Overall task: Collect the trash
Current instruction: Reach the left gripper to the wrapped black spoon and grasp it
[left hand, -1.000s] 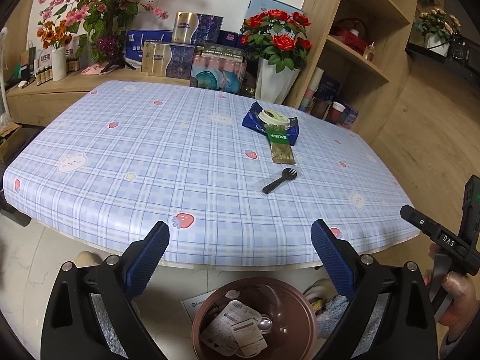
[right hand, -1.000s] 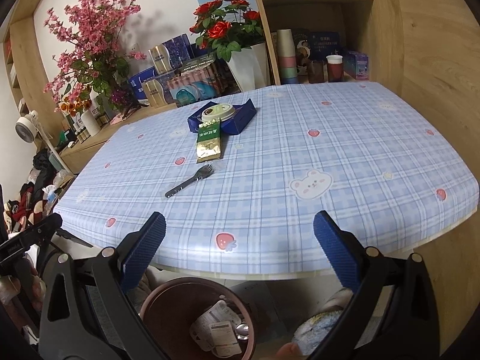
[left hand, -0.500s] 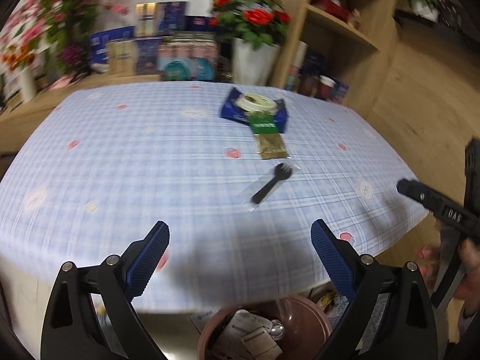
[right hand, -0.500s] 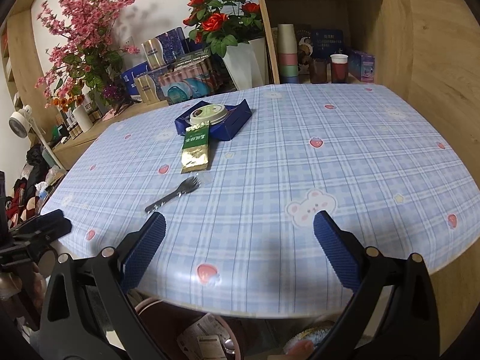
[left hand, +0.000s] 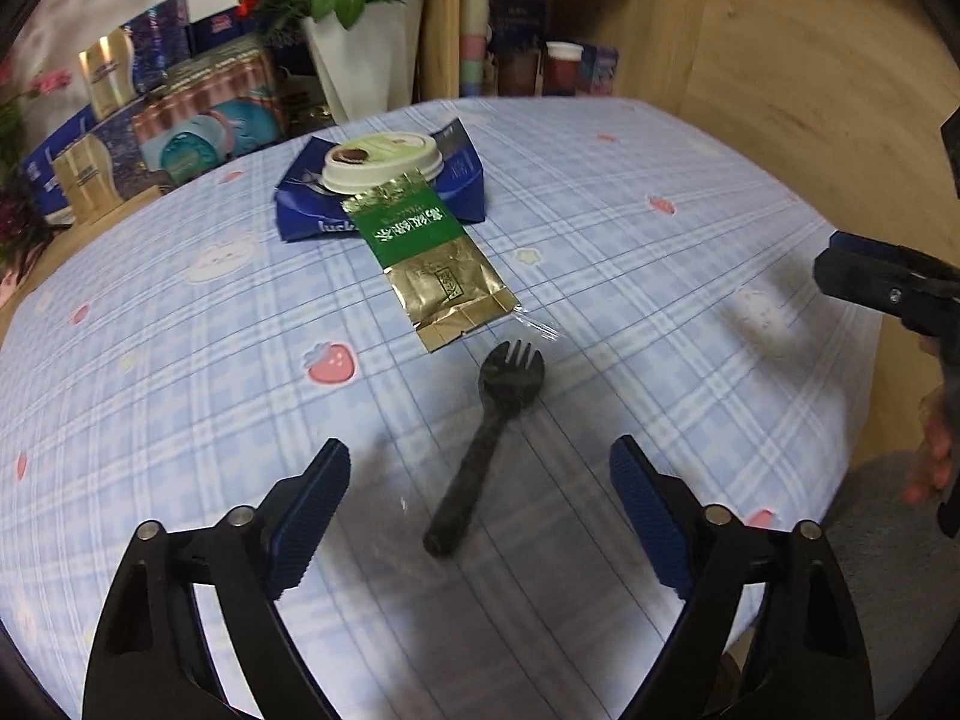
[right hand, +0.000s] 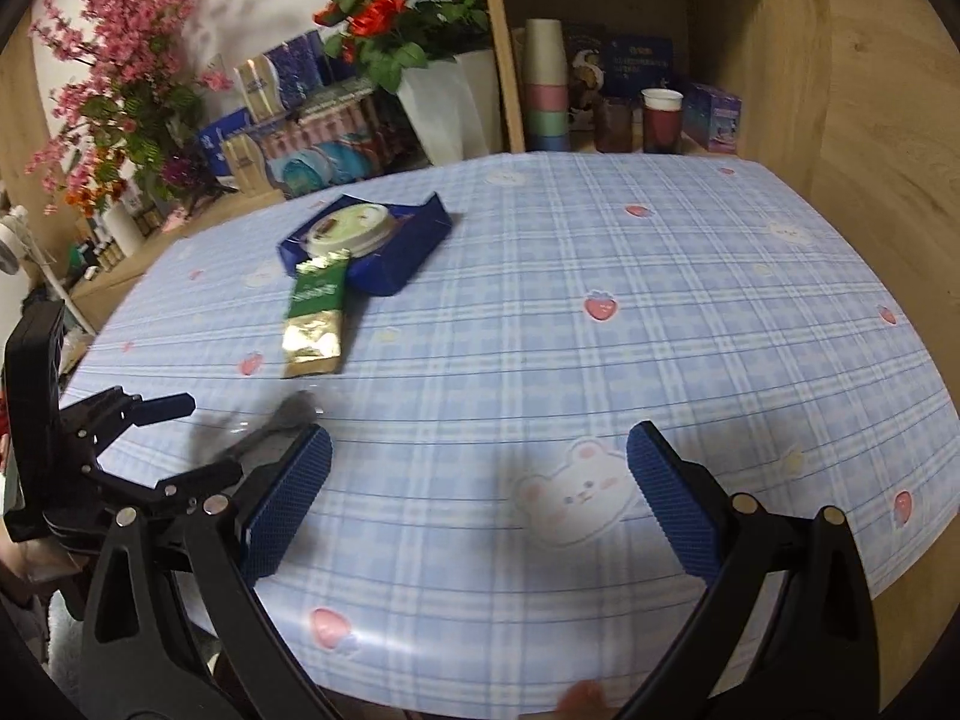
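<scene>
A black plastic fork (left hand: 492, 414) in a clear wrapper lies on the blue checked table (left hand: 180, 420). My left gripper (left hand: 480, 483) hovers low over it. Its jaws are closing with the fork's handle between them, and the pads are clear of it. Beyond the fork lie a green and gold tea sachet (left hand: 432, 258) and a white cup lid (left hand: 378, 159) resting on a blue packet (left hand: 465, 180). My right gripper (right hand: 480, 456) stands open over bare tablecloth, right of the sachet (right hand: 318, 312) and the blurred fork (right hand: 270, 426). It holds nothing.
A white vase of red roses (right hand: 444, 102), gift boxes (right hand: 288, 78) and pink blossoms (right hand: 120, 90) stand behind the table. A wooden shelf at the back right holds stacked cups (right hand: 546, 90). The table's right edge (left hand: 864, 360) drops to the floor.
Both grippers moved forward over the table, and the brown bin below dropped out of view. The left gripper rolled, came down over the fork, and its jaws narrowed a little.
</scene>
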Demonstrator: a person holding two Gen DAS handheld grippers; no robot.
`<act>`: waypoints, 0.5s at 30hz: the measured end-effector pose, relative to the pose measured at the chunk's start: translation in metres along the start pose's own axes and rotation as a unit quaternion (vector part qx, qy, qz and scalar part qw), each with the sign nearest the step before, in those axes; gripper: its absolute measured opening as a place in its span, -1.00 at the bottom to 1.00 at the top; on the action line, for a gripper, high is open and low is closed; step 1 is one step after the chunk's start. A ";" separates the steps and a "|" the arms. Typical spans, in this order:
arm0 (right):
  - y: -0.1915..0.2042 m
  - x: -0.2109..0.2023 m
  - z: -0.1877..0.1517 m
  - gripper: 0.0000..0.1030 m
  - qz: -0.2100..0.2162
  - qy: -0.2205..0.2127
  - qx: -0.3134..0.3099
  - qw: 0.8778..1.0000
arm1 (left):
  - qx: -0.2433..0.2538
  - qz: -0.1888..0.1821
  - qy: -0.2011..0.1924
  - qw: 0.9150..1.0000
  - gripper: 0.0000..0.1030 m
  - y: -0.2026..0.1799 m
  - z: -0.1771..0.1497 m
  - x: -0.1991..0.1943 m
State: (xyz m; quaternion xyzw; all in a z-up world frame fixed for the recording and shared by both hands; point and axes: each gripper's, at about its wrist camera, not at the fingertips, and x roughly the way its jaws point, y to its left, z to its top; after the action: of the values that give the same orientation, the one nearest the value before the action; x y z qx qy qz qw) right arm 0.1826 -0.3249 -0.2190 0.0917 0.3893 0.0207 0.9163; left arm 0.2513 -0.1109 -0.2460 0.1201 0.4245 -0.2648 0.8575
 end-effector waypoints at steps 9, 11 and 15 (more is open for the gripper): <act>-0.001 0.016 0.001 0.89 0.007 0.018 0.006 1.000 | 0.011 -0.001 0.023 1.000 0.37 0.002 0.003 0.027; 0.002 0.019 0.001 0.89 0.009 0.022 0.003 1.000 | 0.013 0.002 0.024 1.000 0.35 0.001 0.004 0.029; 0.010 0.022 0.004 0.89 0.013 0.024 -0.010 1.000 | 0.011 0.011 0.014 1.000 -0.75 0.004 0.007 0.027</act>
State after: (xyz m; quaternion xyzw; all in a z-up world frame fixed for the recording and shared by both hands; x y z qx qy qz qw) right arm 0.2012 -0.3131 -0.2295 0.0868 0.4101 0.0390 0.9071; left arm 0.2712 -0.1202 -0.2634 0.1377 0.4319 -0.2582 0.8531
